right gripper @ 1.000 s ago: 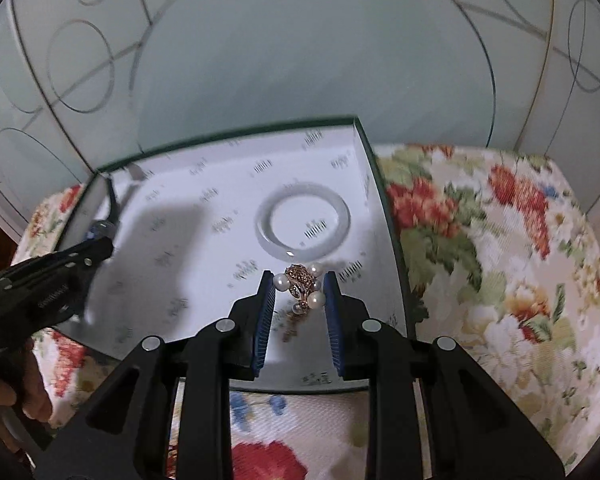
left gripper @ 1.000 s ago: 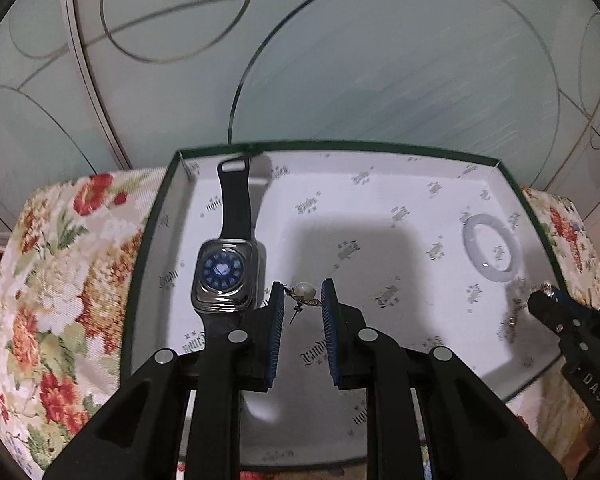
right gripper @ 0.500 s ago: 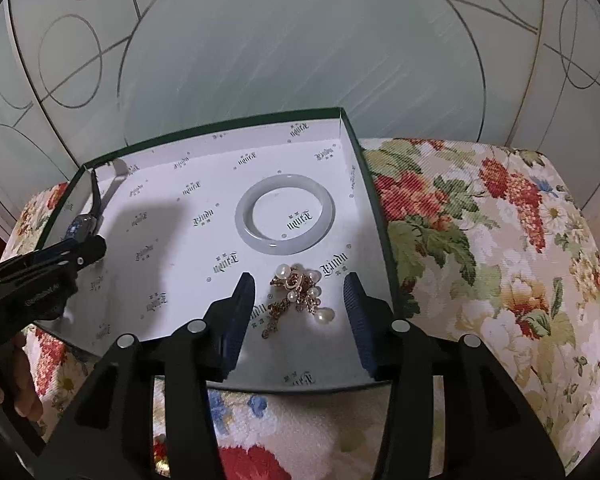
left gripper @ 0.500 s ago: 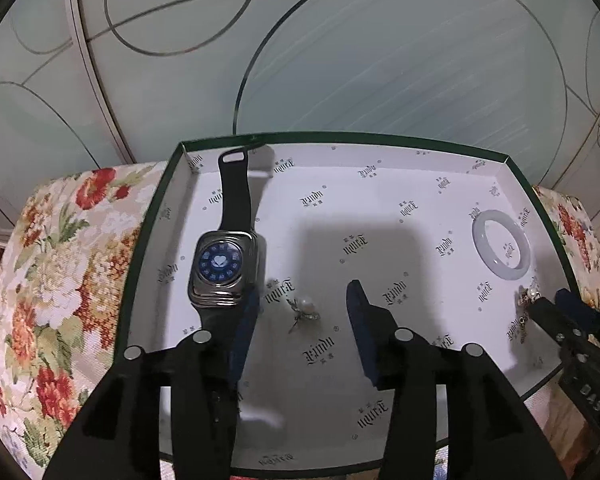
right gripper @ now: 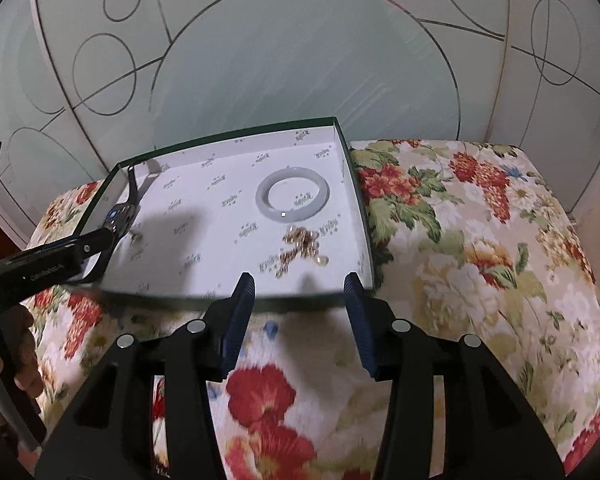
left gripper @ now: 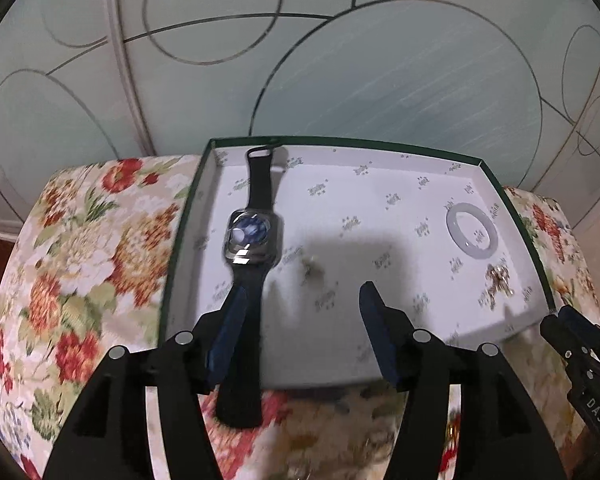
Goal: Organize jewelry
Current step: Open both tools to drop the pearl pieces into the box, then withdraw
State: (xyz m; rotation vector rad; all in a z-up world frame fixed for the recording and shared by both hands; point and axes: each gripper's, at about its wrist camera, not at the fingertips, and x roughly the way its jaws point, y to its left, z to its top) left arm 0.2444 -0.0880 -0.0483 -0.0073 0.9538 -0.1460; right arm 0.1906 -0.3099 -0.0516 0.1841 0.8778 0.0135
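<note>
1. One upholstered stool with a cream floral cover (right gripper: 480, 248) stands against a frosted glass panel with etched circles (left gripper: 380, 72) and carries everything.
2. One shallow white printed box with a dark green rim (left gripper: 380, 200) sits on the stool, reaching its back edge.
3. Two black tongs with blue pads hang over the box's near edge. The left tongs (left gripper: 300, 300) have just been opening and stand spread, nothing between the pads. The right tongs (right gripper: 298, 280) are spread too, gripping nothing.
4. One silver smartwatch with a black strap (left gripper: 254, 236) lies along the box's left wall, face up; its long axis runs from the back left corner to the near edge, the lower strap hanging over it.
5. One pale jade-like bangle (right gripper: 293, 199) lies flat near the right wall.
6. One gold and pearl brooch (right gripper: 304, 246) rests just in front of the bangle, toward the near right corner.
7. One small pearl earring (left gripper: 312, 270), blurred, lies just right of the watch.
</note>
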